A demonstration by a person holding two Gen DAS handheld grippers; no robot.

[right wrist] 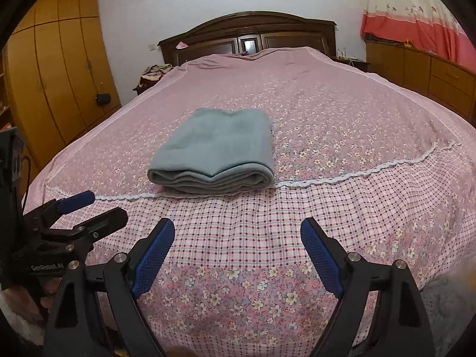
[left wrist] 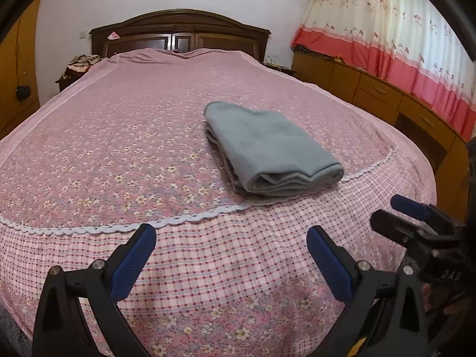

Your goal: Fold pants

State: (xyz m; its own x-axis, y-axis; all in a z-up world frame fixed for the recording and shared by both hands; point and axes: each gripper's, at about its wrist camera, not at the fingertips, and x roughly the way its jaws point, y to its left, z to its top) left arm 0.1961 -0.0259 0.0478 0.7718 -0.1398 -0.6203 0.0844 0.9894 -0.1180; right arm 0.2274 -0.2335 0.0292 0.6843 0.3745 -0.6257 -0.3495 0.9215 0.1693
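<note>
Above the bed's [left wrist: 89, 154] foot, both grippers' fingers [left wrist: 134, 263] [right wrist: 322, 260] hover spread, empty, facing folded pants [right wrist: 217, 151]

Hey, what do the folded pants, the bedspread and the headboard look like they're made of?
Folded pants: soft, matte grey-blue cloth, likely fleece or knit, with thick rounded fold edges. Bedspread: thin printed woven fabric, probably cotton, with flowers, checks and white lace trim. Headboard: dark wood, glossy panels, likely varnished.

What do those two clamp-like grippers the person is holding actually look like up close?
Both match: the left gripper and right gripper are black angular frames with silver bolts at the joints. Each has two fingers faced with blue textured pads. White lettering reading "GenRobot.AI" marks the left gripper's body, seen from the right wrist camera.
</note>
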